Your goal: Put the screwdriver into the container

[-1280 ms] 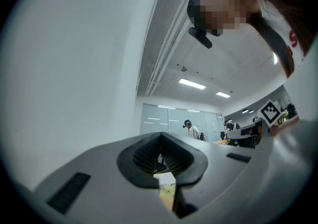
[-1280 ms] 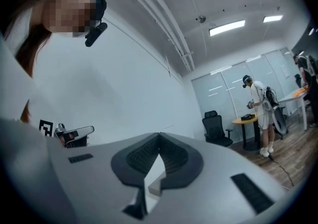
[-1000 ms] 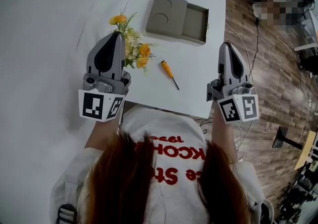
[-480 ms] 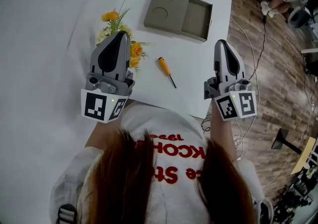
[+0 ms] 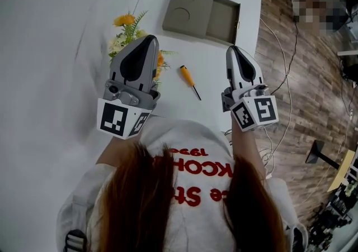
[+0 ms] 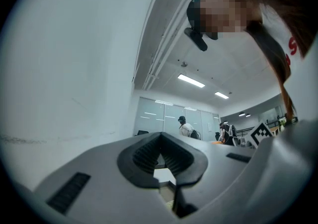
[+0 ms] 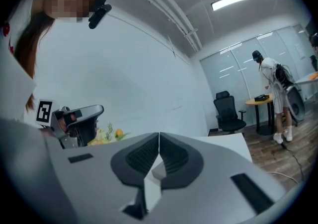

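A small screwdriver (image 5: 190,81) with an orange handle and a dark shaft lies on the white table (image 5: 224,66), between my two grippers. The grey container (image 5: 201,20), a shallow box with its lid slid partly aside, sits farther back on the table. My left gripper (image 5: 146,39) hovers to the left of the screwdriver, over the flowers, jaws shut and empty. My right gripper (image 5: 233,50) hovers to the right of the screwdriver, also shut with nothing between its jaws. Both gripper views look out level across the room and do not show the screwdriver; their fingertips meet: left gripper (image 6: 160,133), right gripper (image 7: 159,133).
A bunch of yellow and white artificial flowers (image 5: 128,33) lies at the table's left side under the left gripper. The table's right edge drops to a wooden floor with cables (image 5: 279,61). An office chair (image 7: 227,111) and a standing person (image 7: 273,94) are far off.
Both grippers have moved forward over the table. The right one has also shifted left, closer to the screwdriver. The screwdriver and container have not moved.
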`<state>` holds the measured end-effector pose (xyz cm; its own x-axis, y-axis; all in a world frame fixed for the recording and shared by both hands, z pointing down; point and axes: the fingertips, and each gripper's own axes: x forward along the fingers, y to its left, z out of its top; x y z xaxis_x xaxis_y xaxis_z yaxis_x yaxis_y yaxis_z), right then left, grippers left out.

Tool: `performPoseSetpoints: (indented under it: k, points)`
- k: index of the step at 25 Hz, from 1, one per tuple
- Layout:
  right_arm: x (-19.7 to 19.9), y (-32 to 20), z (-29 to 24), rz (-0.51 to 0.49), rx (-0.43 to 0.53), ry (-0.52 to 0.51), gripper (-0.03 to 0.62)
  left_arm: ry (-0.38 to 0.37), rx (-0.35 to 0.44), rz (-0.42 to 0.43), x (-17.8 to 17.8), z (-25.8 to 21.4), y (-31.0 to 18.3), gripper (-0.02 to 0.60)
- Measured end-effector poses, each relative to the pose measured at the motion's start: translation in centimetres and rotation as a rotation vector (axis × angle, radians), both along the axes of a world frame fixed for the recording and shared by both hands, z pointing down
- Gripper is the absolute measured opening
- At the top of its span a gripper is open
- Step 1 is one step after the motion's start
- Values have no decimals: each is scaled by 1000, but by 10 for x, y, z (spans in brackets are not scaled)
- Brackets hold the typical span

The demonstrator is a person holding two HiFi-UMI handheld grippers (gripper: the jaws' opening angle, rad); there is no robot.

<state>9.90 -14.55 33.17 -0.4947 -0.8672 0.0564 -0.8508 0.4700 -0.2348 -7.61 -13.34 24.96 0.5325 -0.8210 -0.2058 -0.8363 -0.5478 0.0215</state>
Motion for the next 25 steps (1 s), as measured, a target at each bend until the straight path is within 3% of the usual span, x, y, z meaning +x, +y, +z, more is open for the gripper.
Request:
performPoseSetpoints:
  k: [12,18,25]
  points:
    - [-64,2,156,-179,-324,117,9,-11,-48,-31,-2,13,-3,6]
    - [-93,20,237,-273,-527,182,143,-24,-59,-37,-1,10,-2,6]
    - [-103,37,276,-327,-584,359,166,-29,-65,-36,3,16,-3,6]
